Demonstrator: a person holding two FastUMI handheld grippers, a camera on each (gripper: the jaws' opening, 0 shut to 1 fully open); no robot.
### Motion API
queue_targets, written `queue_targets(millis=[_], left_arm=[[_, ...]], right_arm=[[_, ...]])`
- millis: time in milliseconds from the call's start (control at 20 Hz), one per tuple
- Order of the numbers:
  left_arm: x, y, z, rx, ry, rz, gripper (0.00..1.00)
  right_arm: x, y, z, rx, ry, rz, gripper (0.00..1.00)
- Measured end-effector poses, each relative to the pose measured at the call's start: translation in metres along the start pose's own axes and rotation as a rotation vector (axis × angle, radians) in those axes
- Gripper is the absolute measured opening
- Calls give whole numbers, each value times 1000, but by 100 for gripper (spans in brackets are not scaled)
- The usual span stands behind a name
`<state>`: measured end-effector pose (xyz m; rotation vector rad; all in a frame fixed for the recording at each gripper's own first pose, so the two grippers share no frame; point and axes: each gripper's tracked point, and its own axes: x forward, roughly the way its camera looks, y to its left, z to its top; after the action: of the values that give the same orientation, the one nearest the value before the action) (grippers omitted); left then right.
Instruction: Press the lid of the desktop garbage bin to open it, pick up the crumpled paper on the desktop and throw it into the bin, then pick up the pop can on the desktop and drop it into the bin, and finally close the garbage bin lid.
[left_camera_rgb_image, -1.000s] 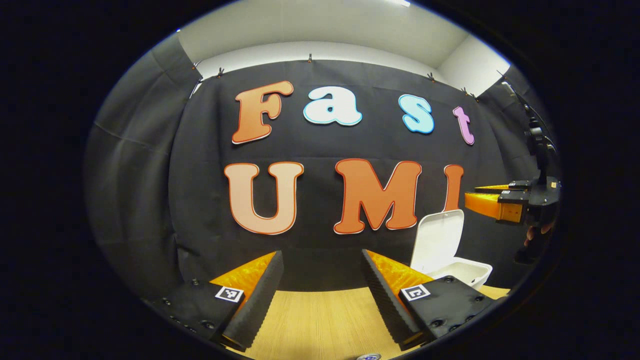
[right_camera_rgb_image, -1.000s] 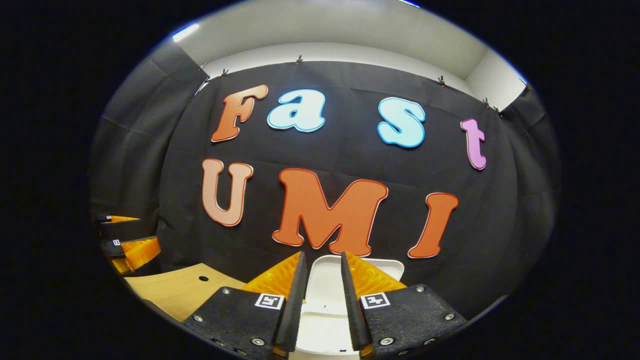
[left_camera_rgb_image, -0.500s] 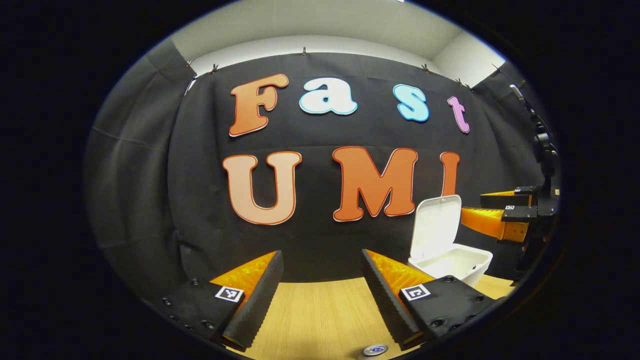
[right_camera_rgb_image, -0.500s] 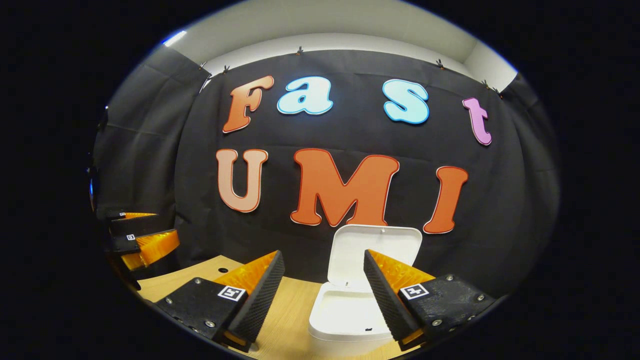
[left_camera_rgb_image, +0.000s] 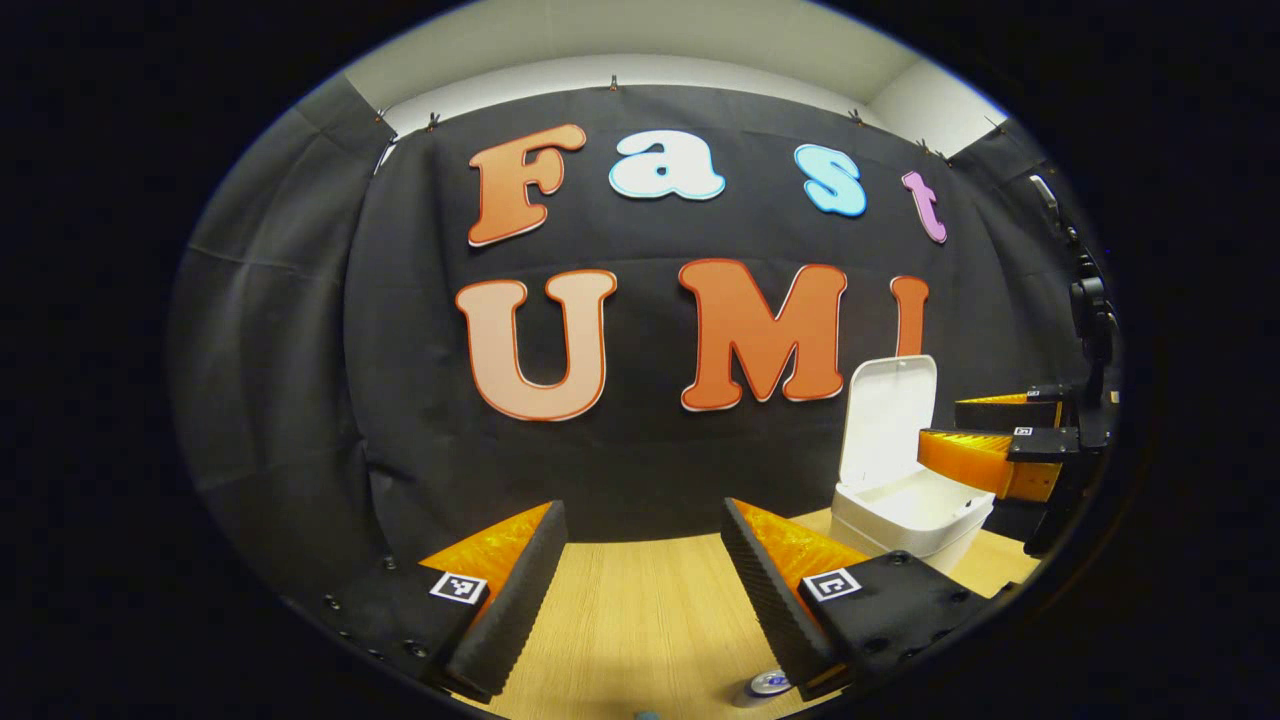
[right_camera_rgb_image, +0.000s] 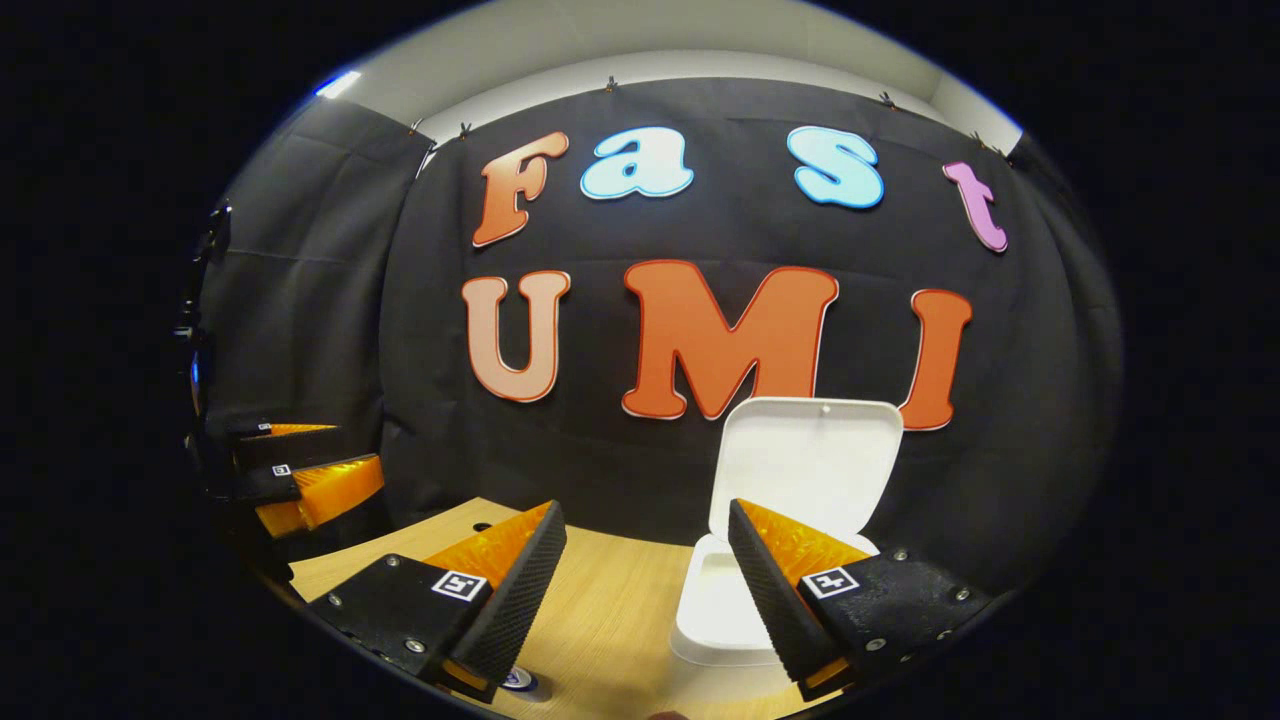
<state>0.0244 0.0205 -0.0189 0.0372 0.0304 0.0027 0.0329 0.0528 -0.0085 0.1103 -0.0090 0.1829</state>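
Observation:
The white bin (right_camera_rgb_image: 725, 615) stands on the wooden table with its lid (right_camera_rgb_image: 808, 462) swung upright against the wall. My right gripper (right_camera_rgb_image: 645, 590) hovers open just left of and before it, nothing between its fingers. A pop can's top (right_camera_rgb_image: 520, 682) peeks out under the right gripper's left finger. In the left gripper view the bin (left_camera_rgb_image: 905, 512) sits at the right with its lid (left_camera_rgb_image: 887, 420) up, and the right gripper (left_camera_rgb_image: 985, 445) hangs beside its far edge. My left gripper (left_camera_rgb_image: 640, 590) is open and empty over the table, the can's top (left_camera_rgb_image: 768, 684) below its right finger.
The wooden table (left_camera_rgb_image: 640, 610) runs back to the black cloth wall. A small hole (right_camera_rgb_image: 483, 525) lies in the tabletop at the left in the right gripper view. The left gripper (right_camera_rgb_image: 305, 480) hangs at the far left there.
The right gripper's fingers have spread from a narrow gap to wide open, and it has drawn back and left of the bin. Both views now look lower, bringing the can's top into sight.

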Motion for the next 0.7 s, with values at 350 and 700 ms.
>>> queue_targets(millis=[350,700], left_arm=[[10,22,-71,-11,171,13,100],[5,28,-161,-67,416,-12,100]], right_arm=[[11,39,-82,-9,215,105,99],[0,81,-155,8,400,194,99]])
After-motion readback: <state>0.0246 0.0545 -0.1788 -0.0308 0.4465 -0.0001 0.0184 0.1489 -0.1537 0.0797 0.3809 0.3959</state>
